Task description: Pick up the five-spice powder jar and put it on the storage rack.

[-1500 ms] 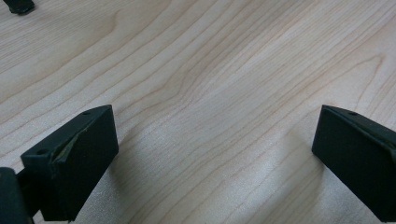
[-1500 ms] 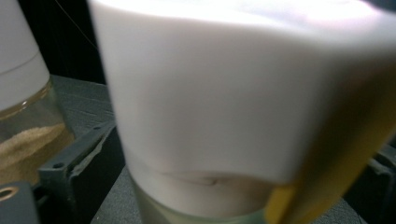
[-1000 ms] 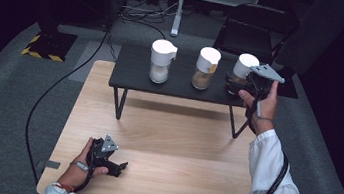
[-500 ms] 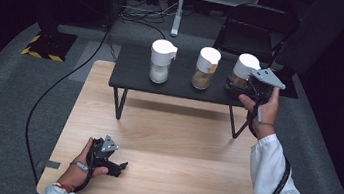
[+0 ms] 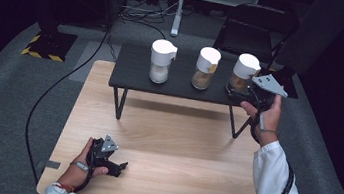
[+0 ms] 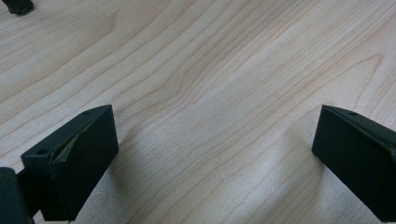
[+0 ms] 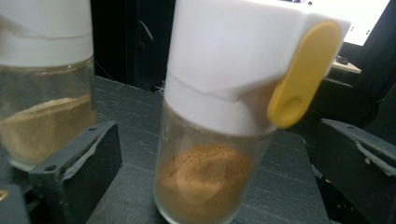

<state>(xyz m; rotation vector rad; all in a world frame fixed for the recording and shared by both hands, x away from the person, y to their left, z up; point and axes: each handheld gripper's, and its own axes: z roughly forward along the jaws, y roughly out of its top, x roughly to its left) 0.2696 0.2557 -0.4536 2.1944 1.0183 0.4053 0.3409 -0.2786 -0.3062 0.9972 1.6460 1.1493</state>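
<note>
Currently right gripper (image 7: 219, 154), jaws wide, brackets the brown-powder jar (image 7: 210, 182) at 2 o'clock on the black table (image 5: 133, 71); left gripper (image 6: 215, 158) wide, resting on wooden tabletop (image 6: 210, 70).

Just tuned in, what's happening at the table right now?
A person works with a hand-held gripper in each hand. The right hand-held gripper is open, its jaws on either side of the rightmost jar of brown powder on the small black table; they are not shut on it. The left hand-held gripper rests open on the wooden table, holding nothing. Two more jars stand farther left.
</note>
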